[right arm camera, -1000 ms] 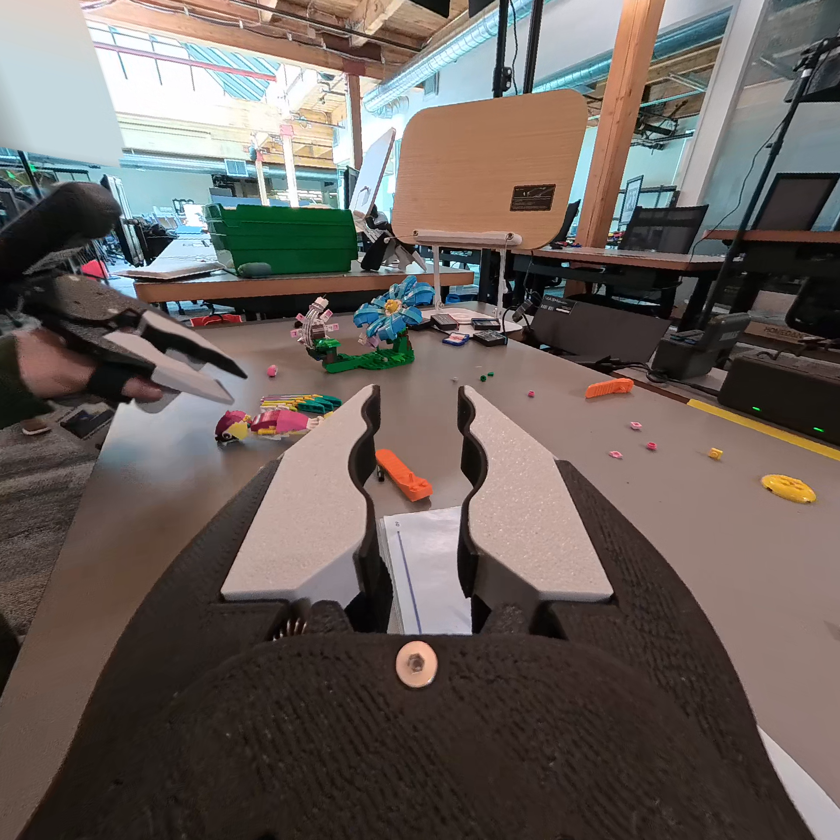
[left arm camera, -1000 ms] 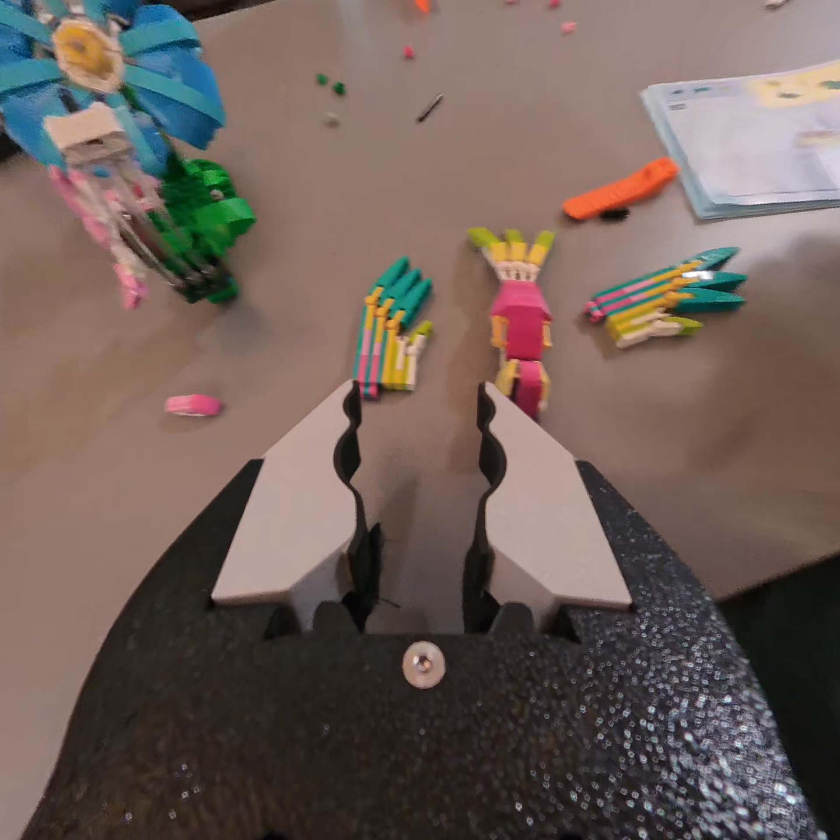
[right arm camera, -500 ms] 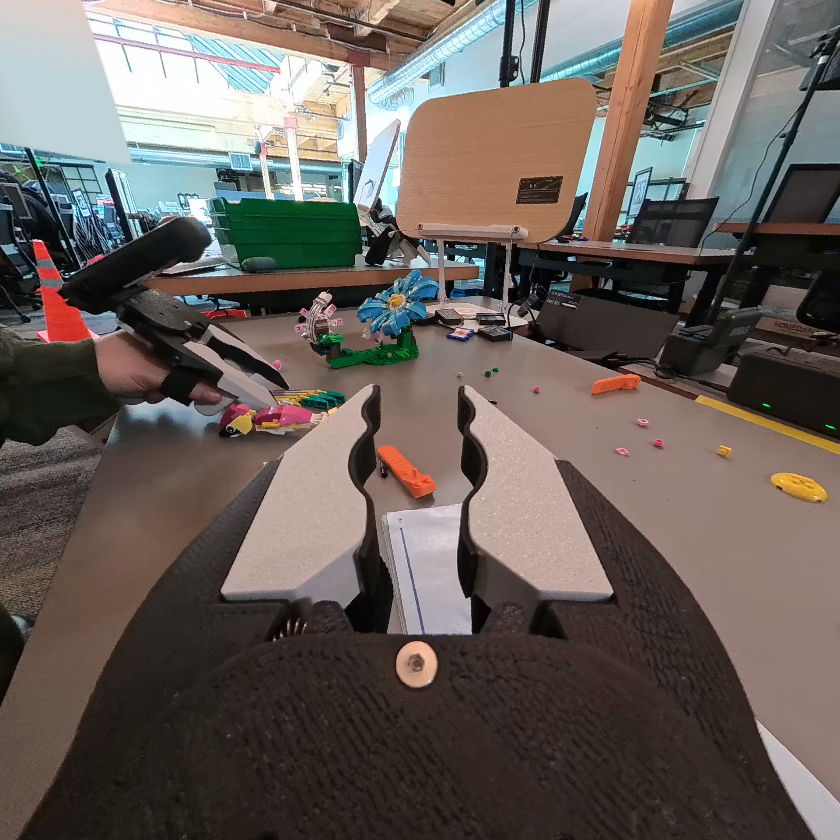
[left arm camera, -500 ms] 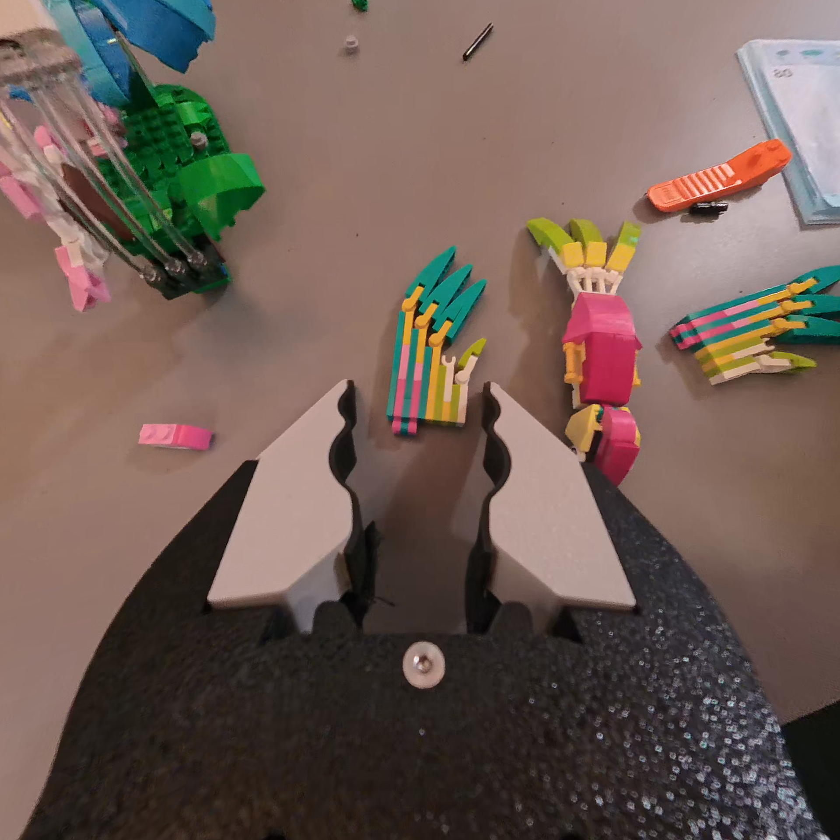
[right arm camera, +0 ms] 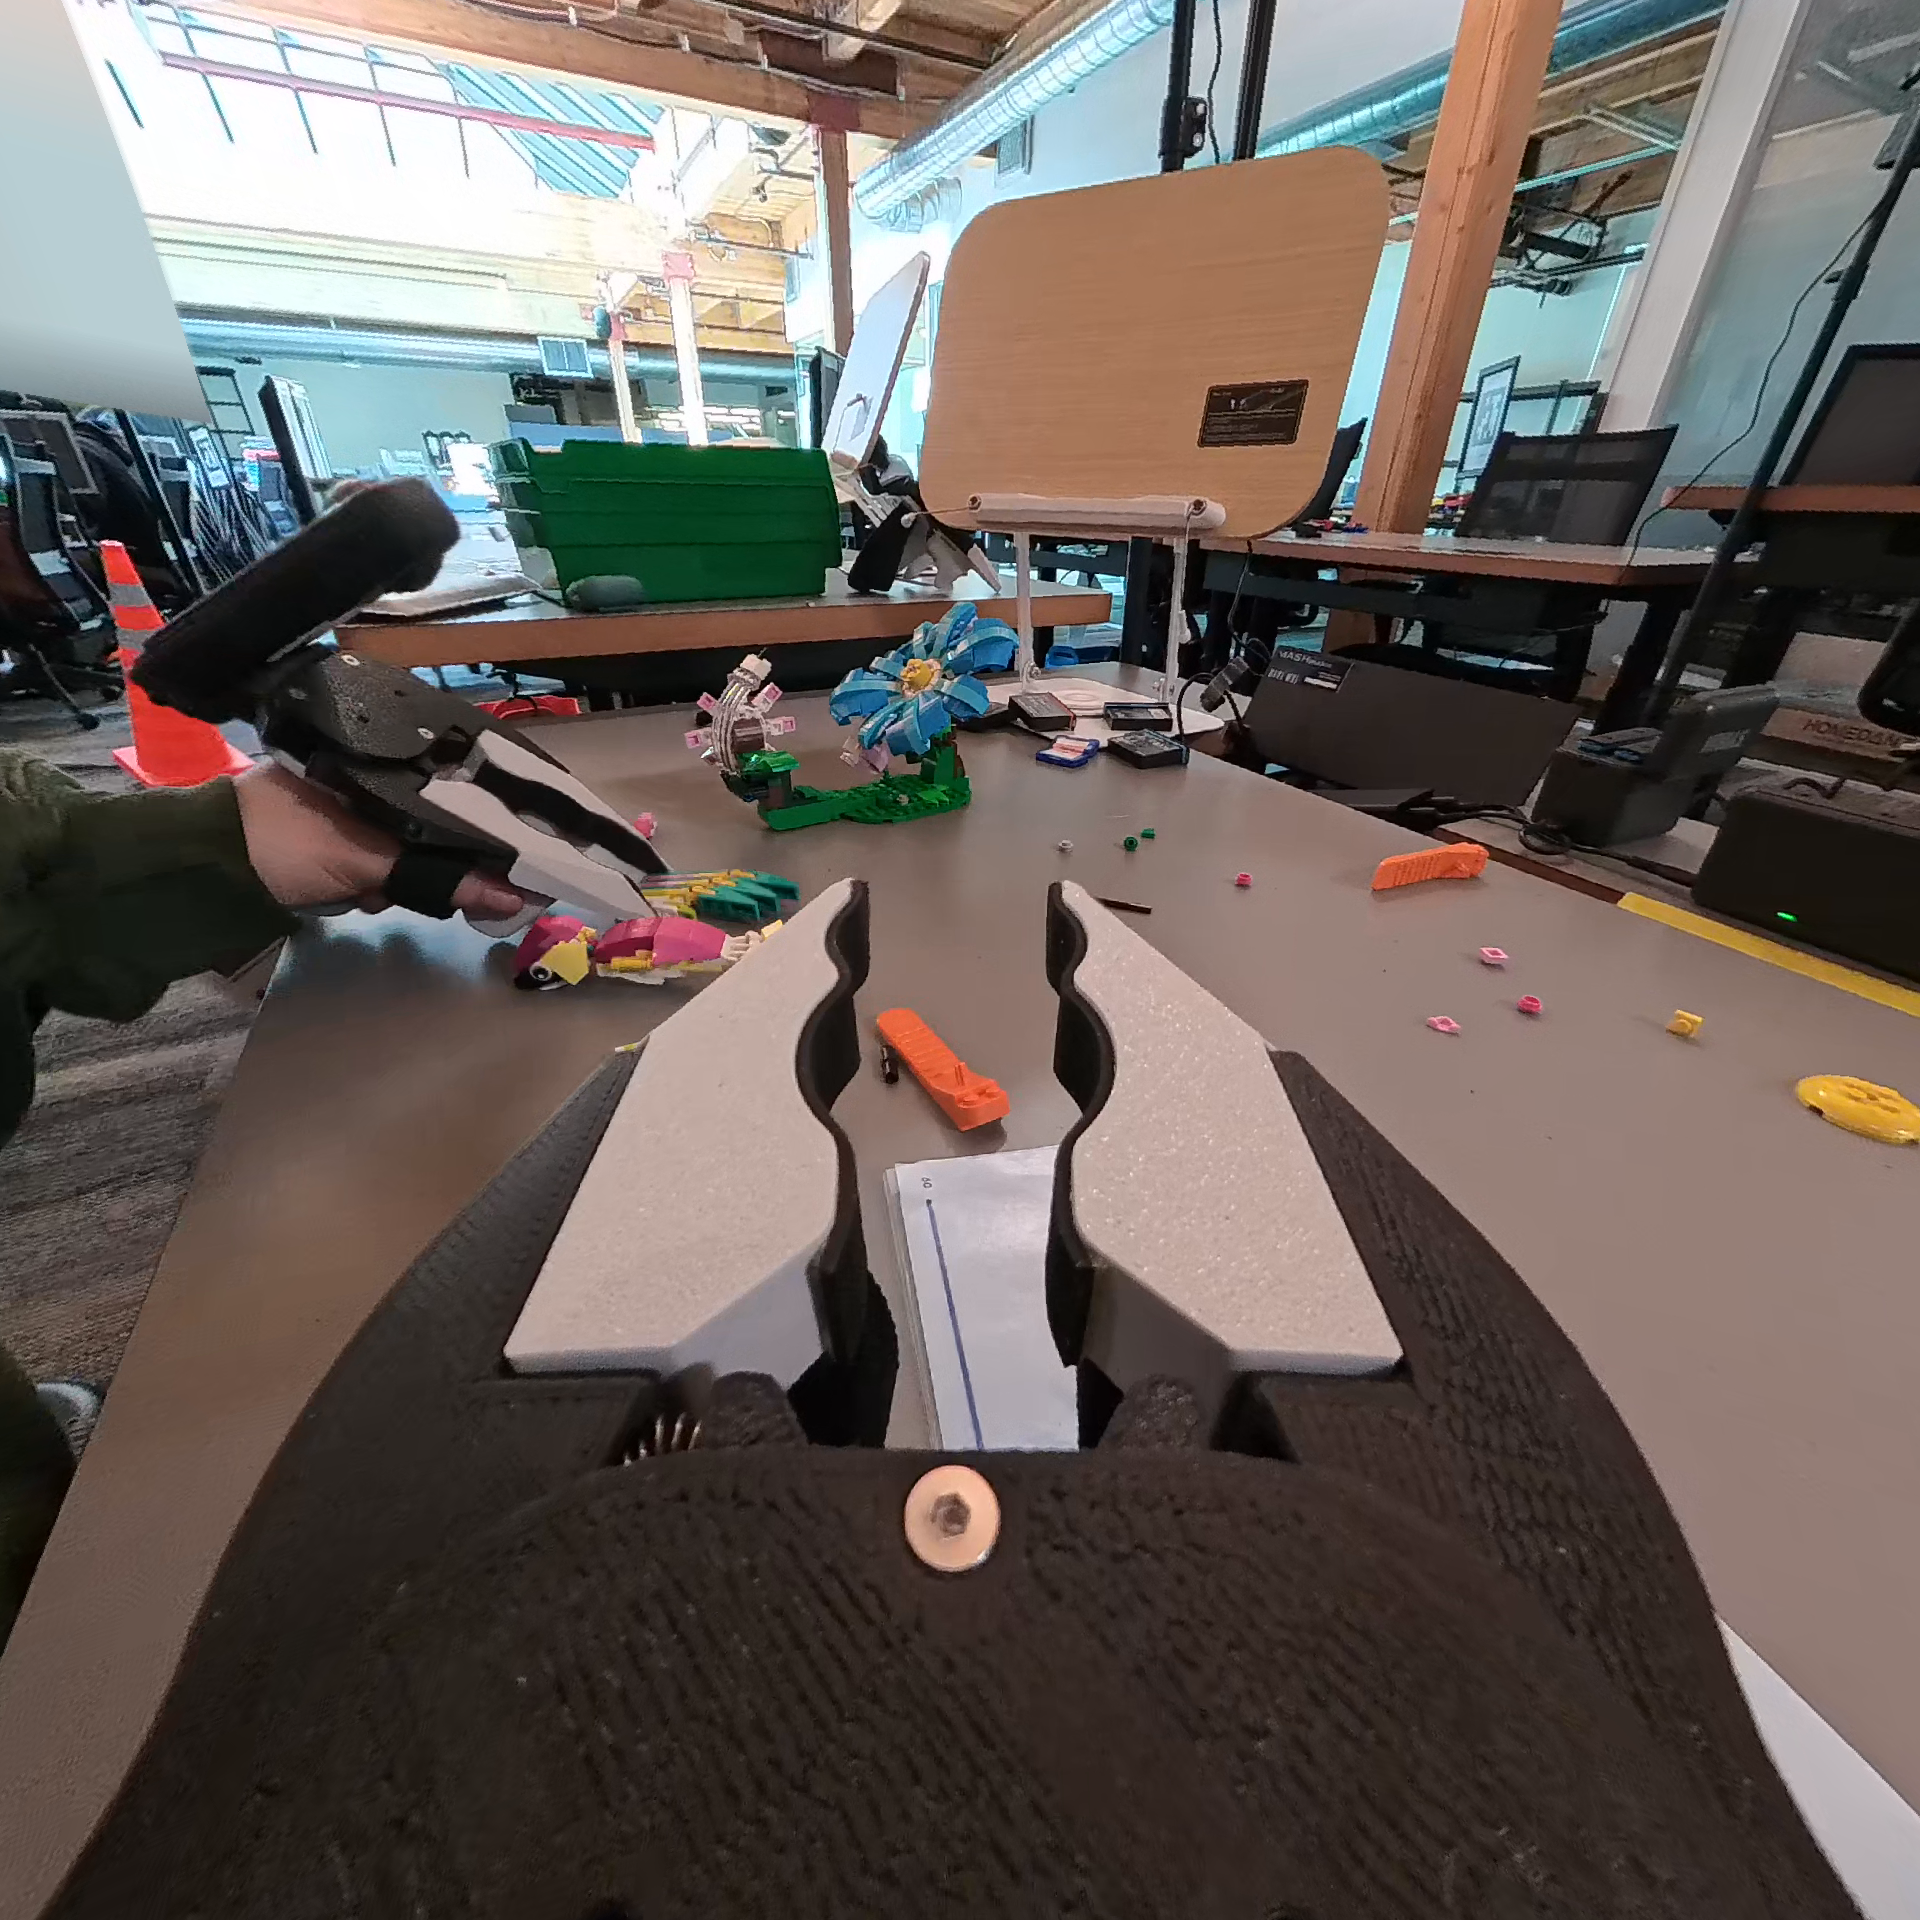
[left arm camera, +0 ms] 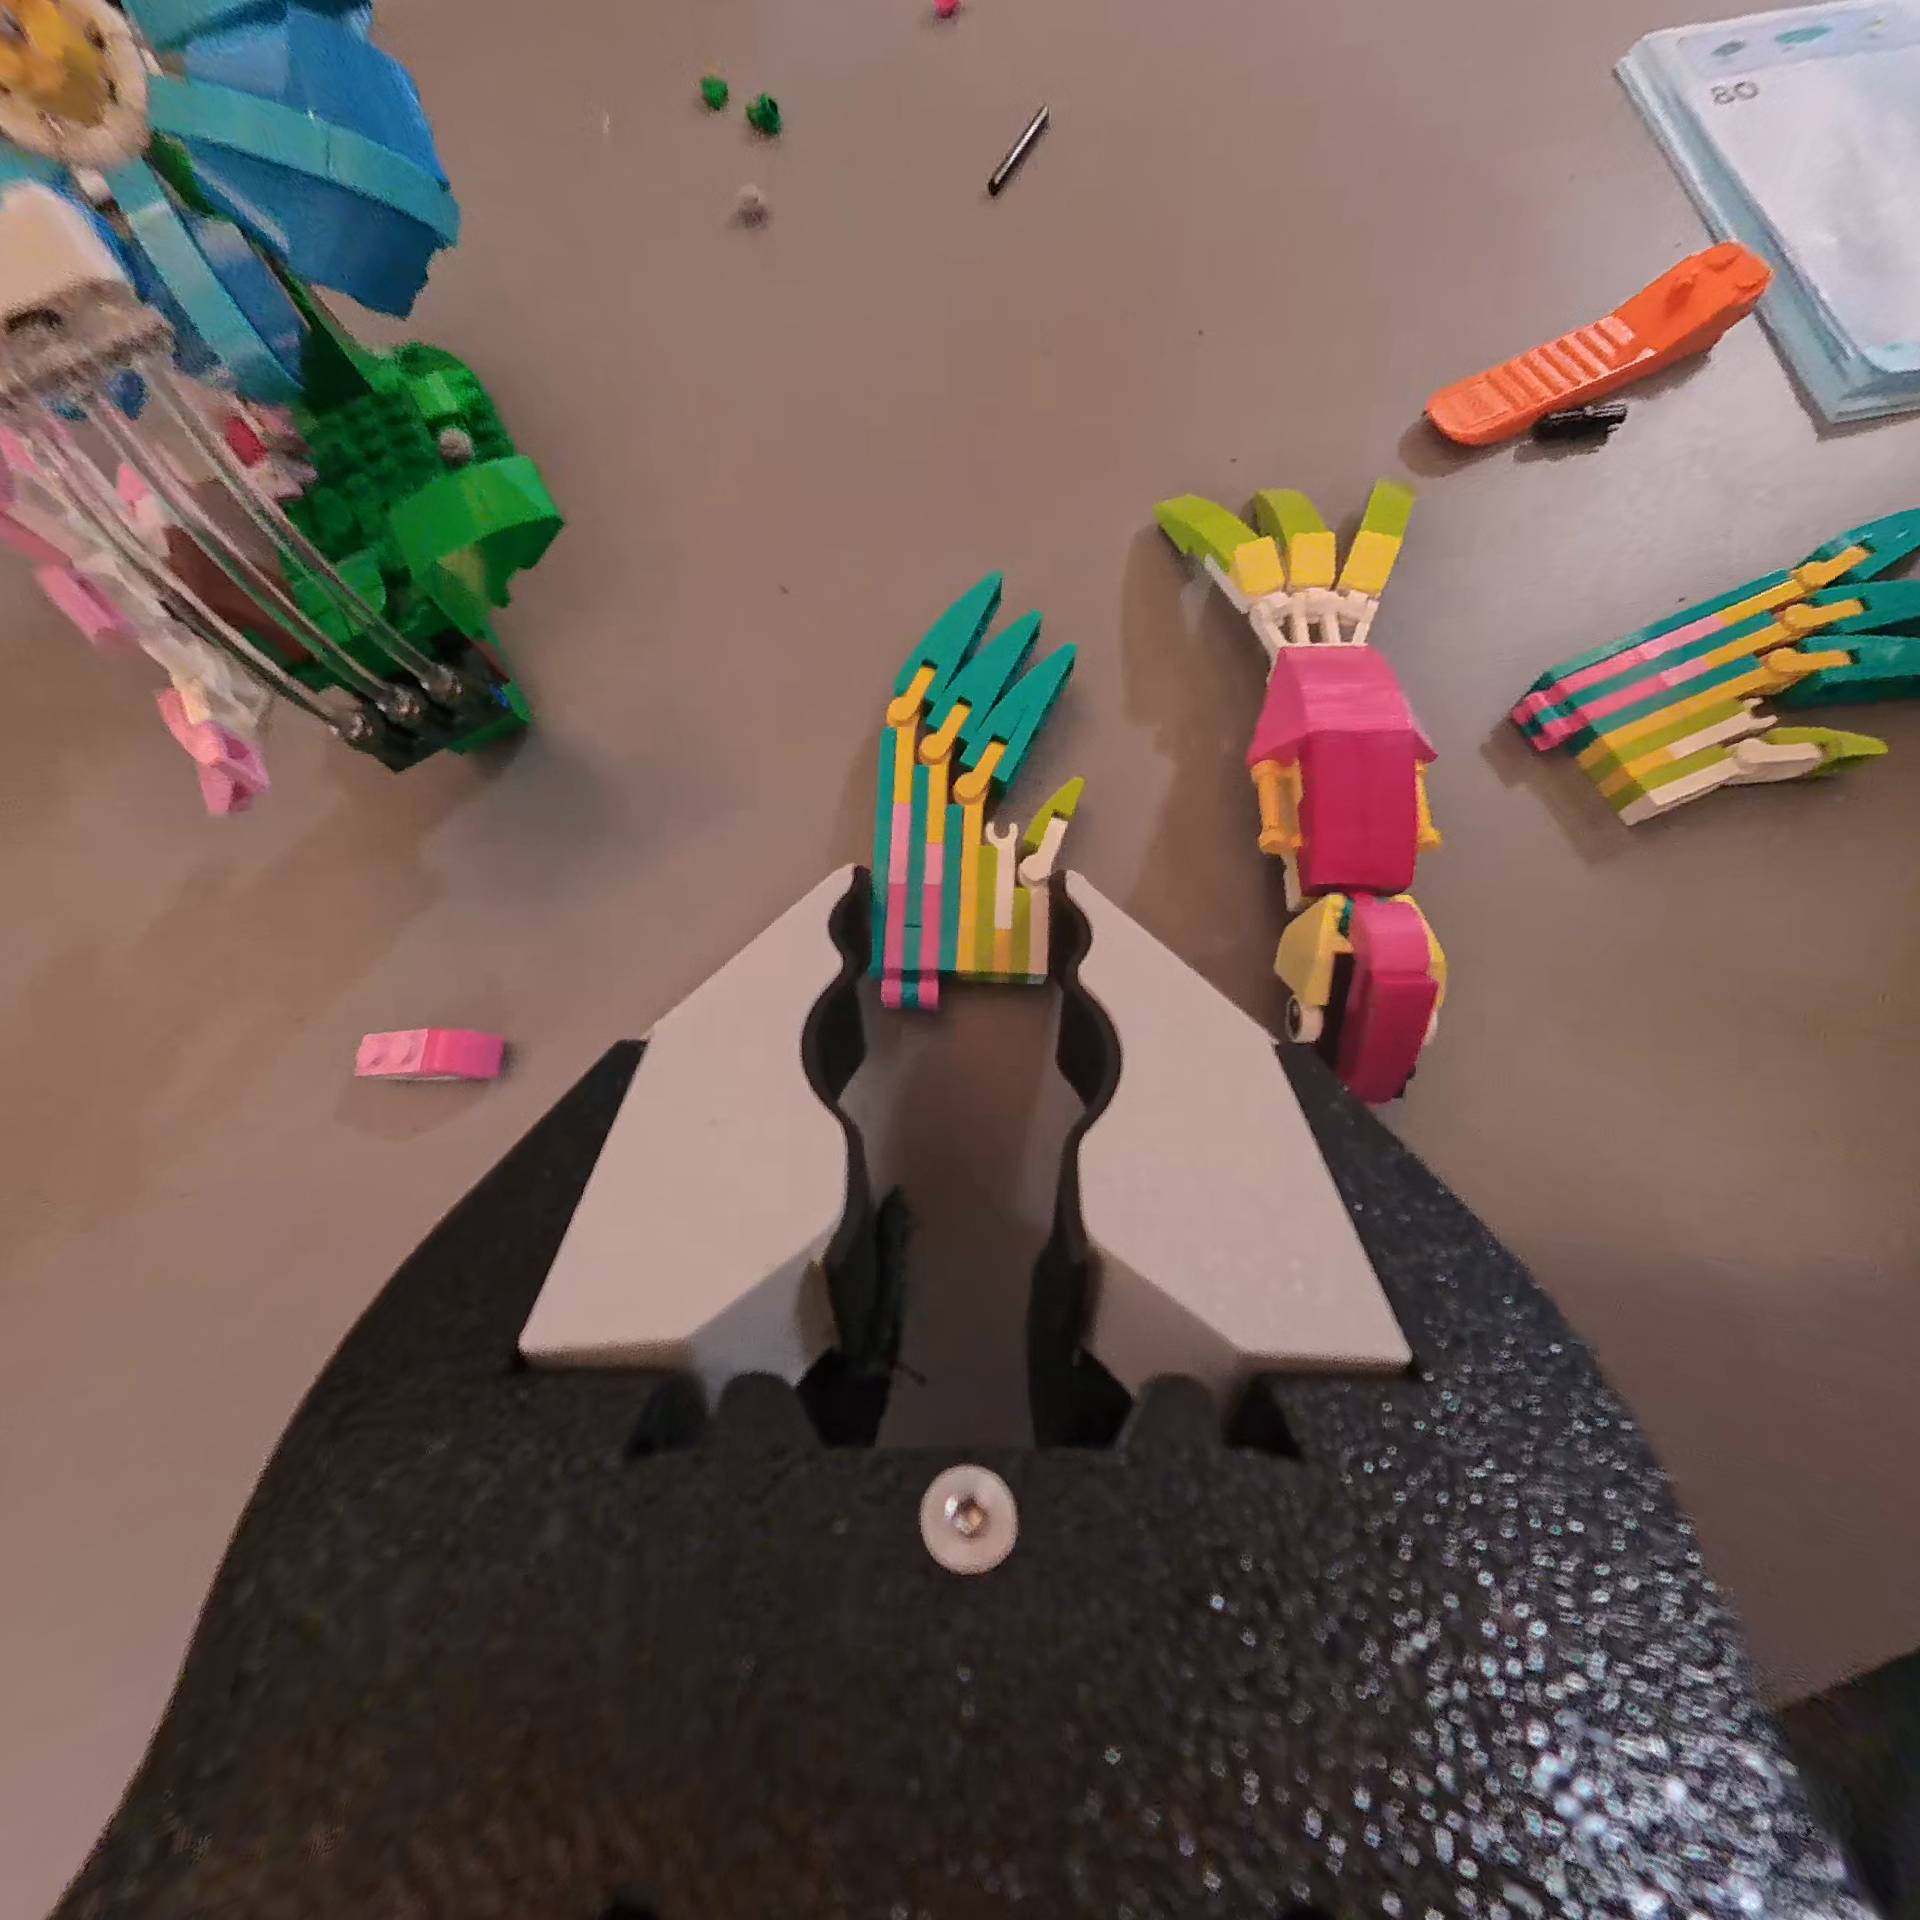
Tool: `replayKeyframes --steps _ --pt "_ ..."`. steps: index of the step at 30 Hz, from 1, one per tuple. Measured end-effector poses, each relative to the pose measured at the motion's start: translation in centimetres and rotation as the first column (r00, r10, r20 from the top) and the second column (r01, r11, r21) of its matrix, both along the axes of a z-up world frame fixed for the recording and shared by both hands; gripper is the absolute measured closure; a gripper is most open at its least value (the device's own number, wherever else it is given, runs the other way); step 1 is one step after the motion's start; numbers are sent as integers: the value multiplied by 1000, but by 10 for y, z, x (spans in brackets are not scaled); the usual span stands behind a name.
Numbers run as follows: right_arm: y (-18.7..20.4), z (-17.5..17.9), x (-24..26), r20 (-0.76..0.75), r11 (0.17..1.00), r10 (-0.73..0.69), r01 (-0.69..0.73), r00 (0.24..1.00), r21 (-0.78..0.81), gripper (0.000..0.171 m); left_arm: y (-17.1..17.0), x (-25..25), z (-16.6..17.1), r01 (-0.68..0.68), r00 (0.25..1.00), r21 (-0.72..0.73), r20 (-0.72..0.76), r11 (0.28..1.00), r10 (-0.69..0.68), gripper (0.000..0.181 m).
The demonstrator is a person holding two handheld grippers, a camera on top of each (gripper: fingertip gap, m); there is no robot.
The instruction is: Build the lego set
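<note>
Two grippers show: the left gripper straddles the striped wing, jaws open, tips beside its base, just left of the pink bird body. The right gripper hovers open, empty, well right of the bird.

Left wrist view: camera on left hand-held gripper, looks steeply down on bench, close; teal-pink-yellow wing at fingertips, pink bird body just right.

Right wrist view: camera on right hand-held gripper, low over bench, faces nearly level across it into workshop; instruction booklet beneath.

Shared: pink bird body, wing, orange brick separator, booklet, blue flower model. Left hand-held gripper seen at left of right wrist view.
</note>
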State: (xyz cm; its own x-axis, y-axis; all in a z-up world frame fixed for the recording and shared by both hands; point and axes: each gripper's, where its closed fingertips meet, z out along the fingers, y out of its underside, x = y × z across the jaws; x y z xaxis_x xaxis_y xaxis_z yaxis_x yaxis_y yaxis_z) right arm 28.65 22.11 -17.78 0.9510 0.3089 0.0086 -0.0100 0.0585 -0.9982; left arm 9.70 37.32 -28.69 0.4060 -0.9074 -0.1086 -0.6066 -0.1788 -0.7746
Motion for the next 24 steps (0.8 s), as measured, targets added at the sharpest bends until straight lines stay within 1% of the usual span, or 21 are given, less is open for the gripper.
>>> replayKeyframes --steps 1,4,6,9,11,16,18,21,22,24 --pt "0 0 0 0 1000 1 -1 1000 1 139 0 0 2 8 1000 27 5 1000 -8 150" --pt "0 -1 -2 -2 1000 13 -13 1000 -8 140 1 1 14 24 1000 154 16 988 -27 150" --pt "1 -2 -3 0 1000 18 -18 1000 -13 140 1 3 26 35 999 262 10 964 -39 150" --pt "1 -2 -4 2 1000 25 -25 1000 -11 140 -5 9 50 57 997 430 17 901 -71 150" --pt "1 -3 -5 5 999 31 -31 1000 -14 140 -14 17 66 77 994 512 31 856 -108 150" --pt "-1 0 -16 -6 995 97 -97 995 -5 136 -50 45 105 104 967 625 118 774 -225 150" --pt "-4 3 -30 -27 985 173 -174 984 -14 136 -70 60 119 127 939 652 163 747 -302 150" --pt "-4 1 -55 -45 953 294 -297 955 -56 140 -99 82 130 181 890 674 198 716 -412 150" --pt "-2 4 -62 -91 940 328 -335 940 -69 139 -108 89 131 204 871 675 206 709 -447 150" --pt "-2 18 -78 -228 902 407 -428 885 -51 135 -123 99 133 231 842 689 212 687 -496 150"
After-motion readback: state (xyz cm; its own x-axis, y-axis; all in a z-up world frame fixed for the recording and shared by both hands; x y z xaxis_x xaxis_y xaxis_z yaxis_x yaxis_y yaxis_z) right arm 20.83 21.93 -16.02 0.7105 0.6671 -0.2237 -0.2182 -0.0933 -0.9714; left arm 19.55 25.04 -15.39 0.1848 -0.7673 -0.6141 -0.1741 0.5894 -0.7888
